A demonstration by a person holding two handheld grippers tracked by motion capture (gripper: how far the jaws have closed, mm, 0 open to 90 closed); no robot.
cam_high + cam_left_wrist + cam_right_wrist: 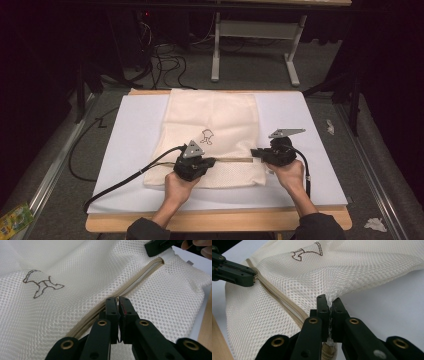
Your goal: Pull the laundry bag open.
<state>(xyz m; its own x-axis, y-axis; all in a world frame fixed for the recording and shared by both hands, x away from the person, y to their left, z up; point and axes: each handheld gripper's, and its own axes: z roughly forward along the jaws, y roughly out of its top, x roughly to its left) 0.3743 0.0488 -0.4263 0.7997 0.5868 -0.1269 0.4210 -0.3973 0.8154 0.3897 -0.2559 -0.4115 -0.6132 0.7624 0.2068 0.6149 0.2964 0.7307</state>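
Note:
A cream mesh bag (pixel 212 117) with a small brown outline figure (pixel 207 136) lies flat on a white board (pixel 135 130). Its beige zipper (pixel 232 160) runs across the near part between both grippers. My left gripper (pixel 212 161) is shut on the zipper (pixel 140 277), jaws pressed together at the track (pixel 118 300). My right gripper (pixel 254 154) is shut on the mesh bag's right edge at the zipper's end; mesh (pixel 294 280) is bunched between its jaws (pixel 329 301). Each gripper view shows the other gripper farther off: the right gripper (pixel 160 246) and the left gripper (pixel 253 277).
The board rests on a wooden table (pixel 220 219), with bare white surface left and right of the bag. Black cables (pixel 125 177) trail from the grippers across the board. A white frame (pixel 255 30) and more cables stand on the floor beyond.

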